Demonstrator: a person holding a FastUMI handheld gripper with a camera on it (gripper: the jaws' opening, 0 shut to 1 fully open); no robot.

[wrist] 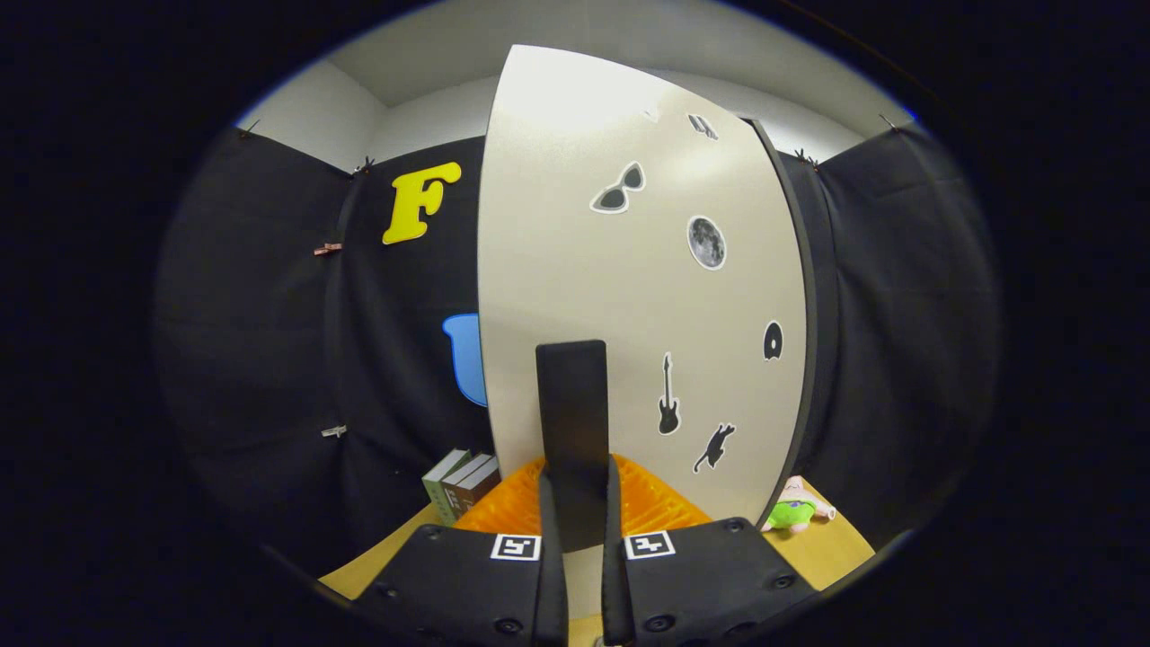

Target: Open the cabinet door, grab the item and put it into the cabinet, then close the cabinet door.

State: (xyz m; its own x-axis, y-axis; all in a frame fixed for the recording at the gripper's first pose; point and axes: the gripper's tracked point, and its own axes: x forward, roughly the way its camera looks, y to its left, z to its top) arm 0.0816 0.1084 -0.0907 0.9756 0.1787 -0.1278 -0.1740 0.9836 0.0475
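Gripper (575,526) fingers pinch the black handle (571,422) on the cabinet door (629,296), gripping it to swing the door.

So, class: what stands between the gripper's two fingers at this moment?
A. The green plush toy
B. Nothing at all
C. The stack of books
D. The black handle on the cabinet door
D: the upright black handle on the cabinet door runs down between the fingers of the gripper, which sit close on either side of it.
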